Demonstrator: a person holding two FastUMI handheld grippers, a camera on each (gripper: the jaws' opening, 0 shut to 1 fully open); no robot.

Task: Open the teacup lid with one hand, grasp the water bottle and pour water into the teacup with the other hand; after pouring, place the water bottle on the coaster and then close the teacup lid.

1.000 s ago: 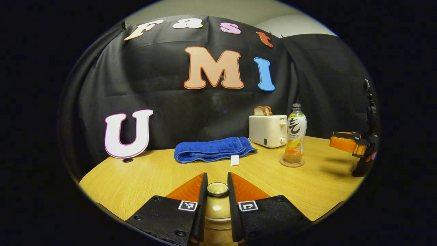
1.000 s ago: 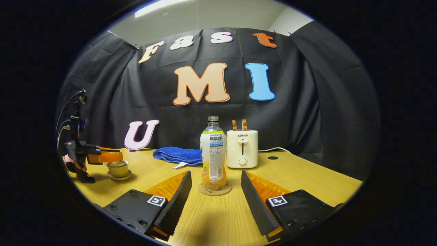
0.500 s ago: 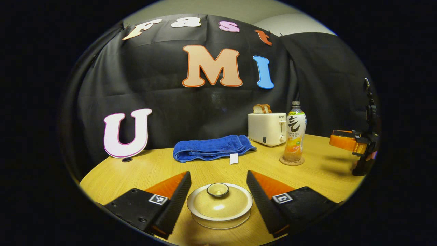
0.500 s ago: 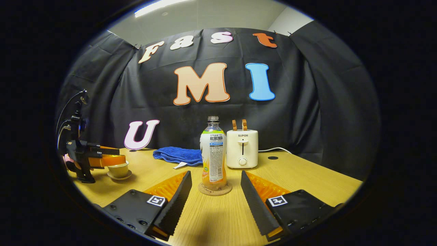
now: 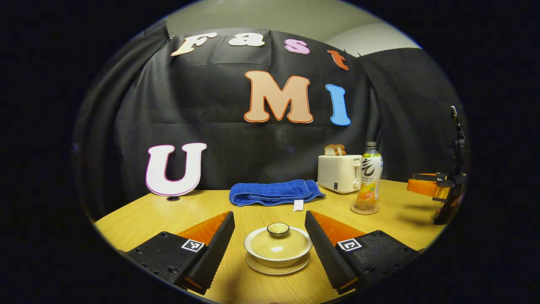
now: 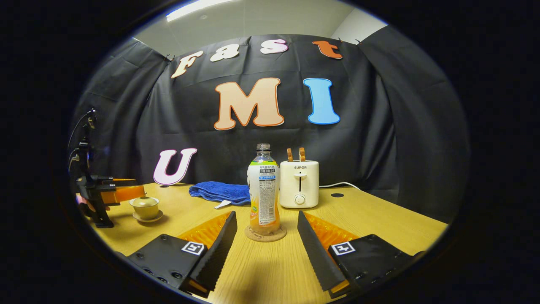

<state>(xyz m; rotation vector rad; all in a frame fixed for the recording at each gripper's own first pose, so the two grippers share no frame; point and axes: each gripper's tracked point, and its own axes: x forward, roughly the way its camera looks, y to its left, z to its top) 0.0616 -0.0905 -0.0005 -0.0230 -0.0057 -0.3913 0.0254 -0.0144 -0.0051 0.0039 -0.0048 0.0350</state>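
The left gripper [image 5: 270, 226] stood wide open, its two fingers spread apart and holding nothing; the teacup [image 5: 278, 254] sat straight ahead between the fingertips, touching neither, on its saucer [image 5: 277, 269] with the lid [image 5: 278, 243] resting in place on the cup. Farther ahead of that gripper lay a folded blue towel [image 5: 275, 192]; ahead and to its right stood a white toaster [image 5: 339, 173] with bread slices in its slots, and just beside the toaster the water bottle [image 5: 369, 181] stood upright on the coaster [image 5: 365, 209]. At the far right of the left gripper view the right gripper hovered above the table [image 5: 177, 211].

The right gripper [image 6: 265, 219] was also wide open and empty; the water bottle [image 6: 263, 189] stood upright on the coaster [image 6: 265, 233] just ahead of it, in line with the gap between the fingers and apart from both. The toaster [image 6: 299, 183] stood beyond the bottle, slightly to the right; the towel [image 6: 219, 191] lay beyond and to the left. Far to the left of this gripper the left gripper [image 6: 124, 192] hung near the lidded teacup [image 6: 145, 207], clear of it.
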